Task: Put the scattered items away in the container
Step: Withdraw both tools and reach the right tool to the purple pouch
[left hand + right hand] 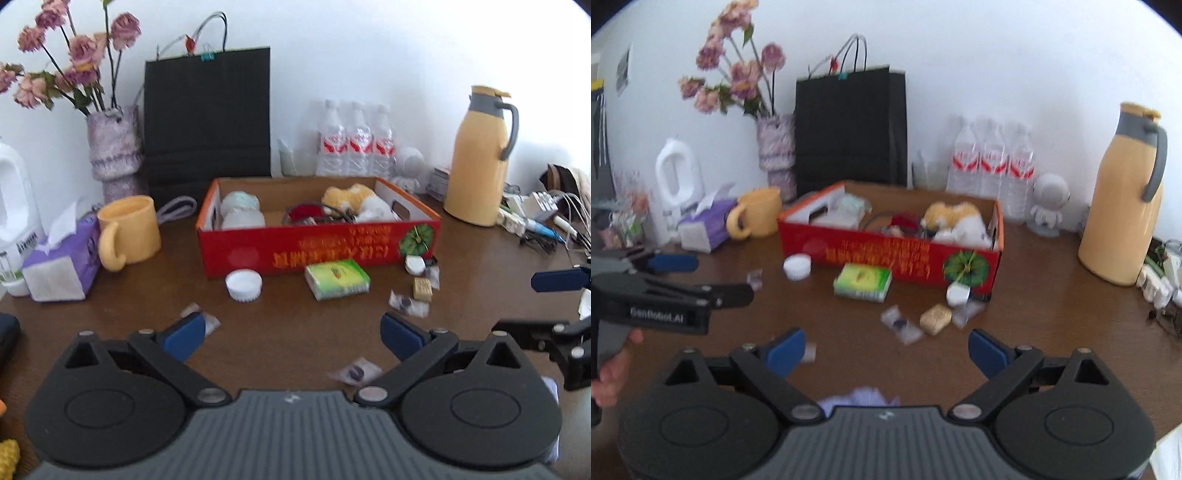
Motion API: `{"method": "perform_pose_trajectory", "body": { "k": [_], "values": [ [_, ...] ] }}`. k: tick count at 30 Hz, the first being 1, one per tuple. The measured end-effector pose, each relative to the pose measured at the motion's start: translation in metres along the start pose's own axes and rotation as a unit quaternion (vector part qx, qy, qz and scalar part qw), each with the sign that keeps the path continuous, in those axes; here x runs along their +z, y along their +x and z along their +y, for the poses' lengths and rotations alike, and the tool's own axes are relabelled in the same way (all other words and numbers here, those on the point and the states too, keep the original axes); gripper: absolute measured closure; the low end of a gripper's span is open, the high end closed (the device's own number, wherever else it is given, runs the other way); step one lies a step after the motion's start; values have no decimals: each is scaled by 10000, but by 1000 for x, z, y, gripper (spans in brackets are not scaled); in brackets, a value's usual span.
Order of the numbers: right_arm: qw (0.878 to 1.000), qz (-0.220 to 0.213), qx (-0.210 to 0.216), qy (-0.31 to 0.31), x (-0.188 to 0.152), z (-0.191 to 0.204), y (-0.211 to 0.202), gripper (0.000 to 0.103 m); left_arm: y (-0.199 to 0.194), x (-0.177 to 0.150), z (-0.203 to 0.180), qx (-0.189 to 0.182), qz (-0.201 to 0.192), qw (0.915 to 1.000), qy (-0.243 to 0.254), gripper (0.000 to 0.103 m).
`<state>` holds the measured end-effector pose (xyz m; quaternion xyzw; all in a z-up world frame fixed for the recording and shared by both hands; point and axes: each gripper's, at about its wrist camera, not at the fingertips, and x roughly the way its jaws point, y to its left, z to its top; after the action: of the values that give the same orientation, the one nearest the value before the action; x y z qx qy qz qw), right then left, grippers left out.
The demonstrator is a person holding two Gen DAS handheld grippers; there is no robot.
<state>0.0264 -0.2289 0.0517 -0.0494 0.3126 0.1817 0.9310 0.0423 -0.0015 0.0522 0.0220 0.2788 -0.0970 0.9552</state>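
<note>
Both my grippers, left [291, 334] and right [886, 350], hang spread wide and empty above the brown table [288, 332], small clear packets [408, 304] blurred beyond reading. Ahead, the red box [317, 247] holds a plush toy [354, 201] and half-hidden clutter; a white cap [243, 285], green packet [337, 278] and tan block [422, 288] lie just before it.

Both grippers tilt downward — left gripper [291, 332] and right gripper [886, 347] gape wide, nothing between their pads.
</note>
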Motion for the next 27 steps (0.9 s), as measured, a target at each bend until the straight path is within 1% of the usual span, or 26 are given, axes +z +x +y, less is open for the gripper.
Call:
{"method": "perform_pose_trajectory", "body": {
  "k": [3, 5, 7, 9, 10, 12, 15, 16, 17, 18, 20, 24, 27],
  "values": [
    [9995, 194, 31, -240, -30, 10, -6, 10, 3, -15, -8, -532, -23, 9979, 369, 3],
    [9994, 221, -1, -261, -41, 15, -11, 10, 12, -19, -14, -653, 162, 9962, 560, 7],
    [9996, 236, 103, -131, -49, 14, -13, 10, 21, -21, -14, -687, 309, 9959, 502, 24],
    [9995, 283, 144, 23, -56, 11, -12, 11, 29, -22, -8, -914, 421, 9945, 273, 30],
    [9994, 325, 97, 79, -58, 10, -10, 13, 31, -21, -7, -1017, 468, 9935, 195, 32],
    [9992, 360, -13, 155, -58, 7, -8, 18, 34, -21, -9, -1095, 481, 9924, 286, 35],
    [9987, 276, 70, 420, -57, 0, -9, 20, 36, -21, -17, -1246, 535, 9897, 456, 44],
    [9983, 263, 106, 502, -58, -1, -9, 21, 38, -22, -19, -1259, 563, 9892, 487, 47],
    [9980, 269, 107, 566, -58, -2, -8, 26, 39, -22, -22, -1229, 596, 9892, 523, 49],
    [9977, 289, 85, 608, -59, -2, -7, 31, 41, -23, -24, -1195, 638, 9893, 550, 54],
    [9976, 344, 52, 606, -61, 0, -2, 37, 45, -24, -25, -1116, 674, 9901, 524, 55],
    [9983, 410, -70, 400, -65, 9, 0, 37, 50, -23, -22, -956, 659, 9923, 442, 55],
    [9984, 394, -91, 407, -66, 10, 1, 36, 55, -18, -21, -1050, 632, 9914, 466, 55]
  ]
}}
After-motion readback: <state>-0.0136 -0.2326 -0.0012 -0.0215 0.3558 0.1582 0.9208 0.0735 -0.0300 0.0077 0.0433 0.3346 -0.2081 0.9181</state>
